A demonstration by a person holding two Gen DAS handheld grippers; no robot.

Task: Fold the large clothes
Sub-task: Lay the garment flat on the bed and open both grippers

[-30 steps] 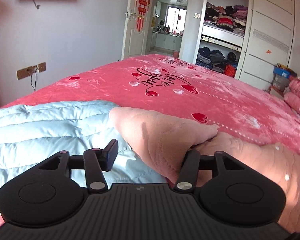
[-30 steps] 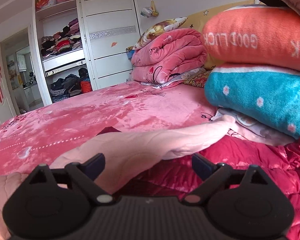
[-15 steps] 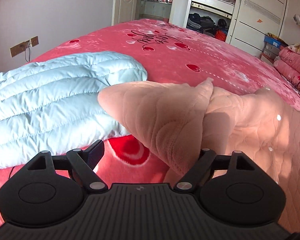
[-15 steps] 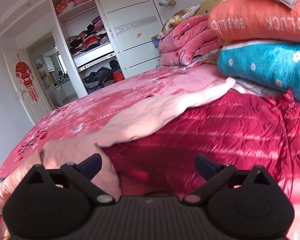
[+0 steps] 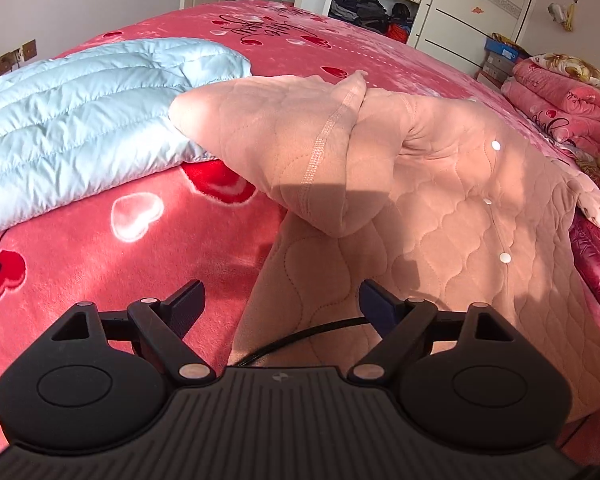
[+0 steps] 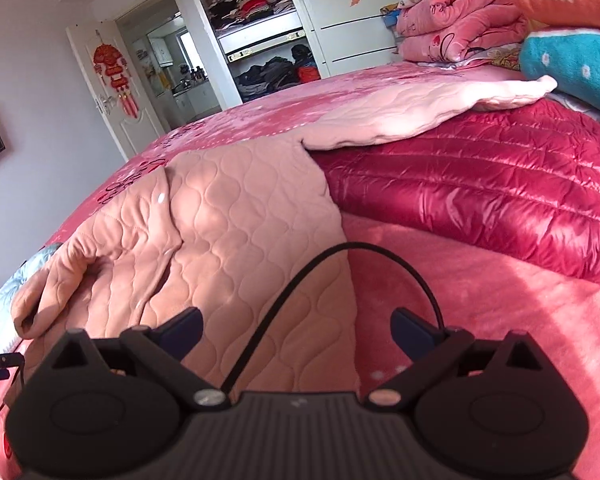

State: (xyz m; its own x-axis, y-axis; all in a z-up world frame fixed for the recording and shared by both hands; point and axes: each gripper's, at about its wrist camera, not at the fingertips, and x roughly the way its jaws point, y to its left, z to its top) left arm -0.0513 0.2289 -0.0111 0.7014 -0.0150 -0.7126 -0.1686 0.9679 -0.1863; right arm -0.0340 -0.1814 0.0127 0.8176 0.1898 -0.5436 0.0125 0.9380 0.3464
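Both angled down over the pink quilted jacket [image 5: 440,208] on the bed [image 5: 100,264]; left gripper [image 5: 280,300] fingers opening, right gripper [image 6: 296,324] fingers spread wide, nothing grasped.

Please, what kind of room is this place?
Most likely a home bedroom. A wide bed with a pink heart-print blanket fills the view, an open wardrobe holds piled clothes, and folded quilts are stacked at the bed's head.

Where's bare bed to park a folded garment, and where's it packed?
Free: the bedspread between the blue jacket and peach jacket; also the far half toward the wardrobe. Crowded: the headboard end, with the red jacket and stacked blankets.
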